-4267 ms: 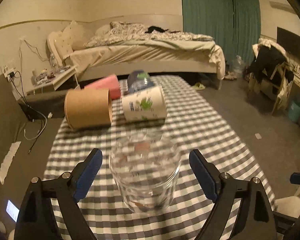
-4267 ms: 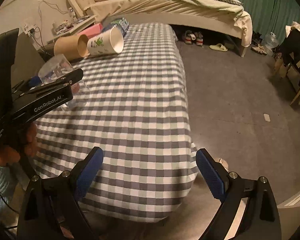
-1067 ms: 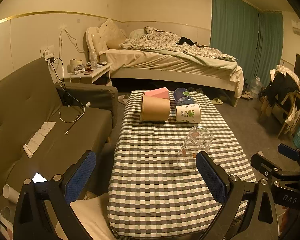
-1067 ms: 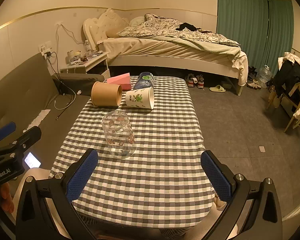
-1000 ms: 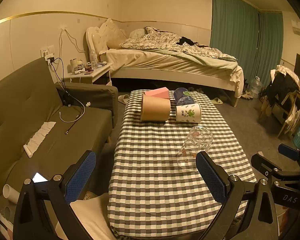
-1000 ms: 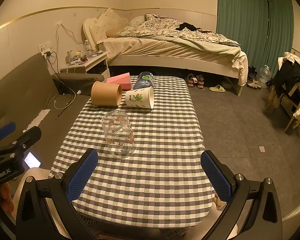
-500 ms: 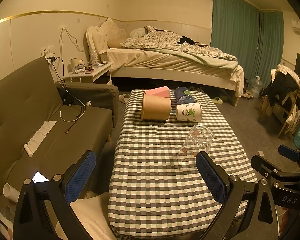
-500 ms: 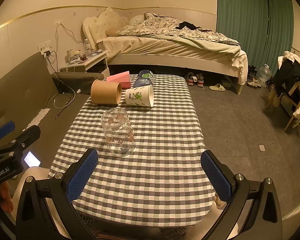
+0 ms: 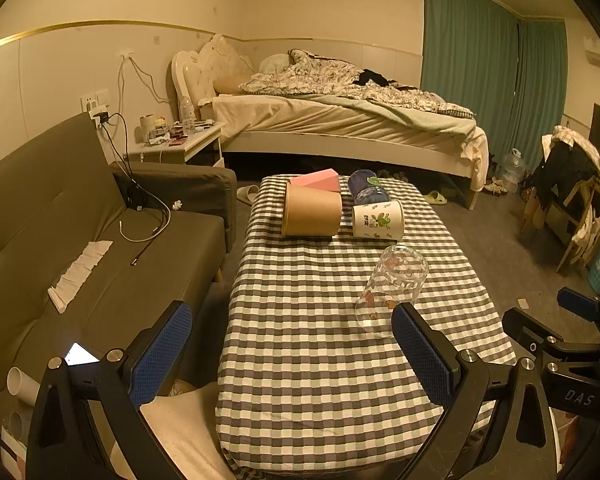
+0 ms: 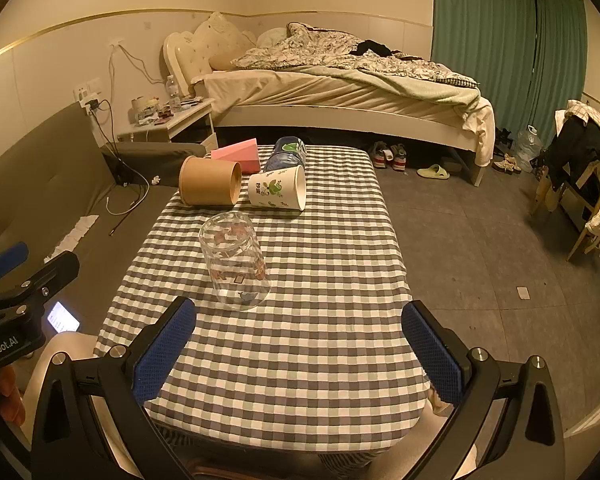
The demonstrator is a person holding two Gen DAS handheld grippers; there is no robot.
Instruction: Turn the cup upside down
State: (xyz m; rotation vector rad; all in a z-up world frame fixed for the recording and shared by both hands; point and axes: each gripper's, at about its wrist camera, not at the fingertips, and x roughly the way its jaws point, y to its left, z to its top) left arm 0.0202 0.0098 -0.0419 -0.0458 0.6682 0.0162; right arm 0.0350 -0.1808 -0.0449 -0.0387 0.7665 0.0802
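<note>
Left wrist view first: the left gripper (image 9: 292,350) hangs back from the near end of the desk (image 9: 324,380), its jaws spread wide with nothing between them. The clear glass cup (image 9: 394,288) stands on the checked cloth toward the right side, seemingly mouth down and base up, untouched by either tool. If so, the flip looks finished, and the wise course is to keep both tools away from it and not brush the glass. Beyond it lie a brown paper tub (image 9: 312,216) and a printed paper cup (image 9: 378,220) on their sides, apart from the glass; the cloth's right edge runs close to the cup, so any nudge rightward risks a fall. Right wrist view: the right gripper (image 10: 298,346) also sits at the near edge, jaws fully apart and empty. From here the glass cup (image 10: 236,266) is left of centre, with bare cloth on the near and right sides giving ample room. The left gripper's body (image 10: 16,304) shows at the far left, off the desk.
</note>
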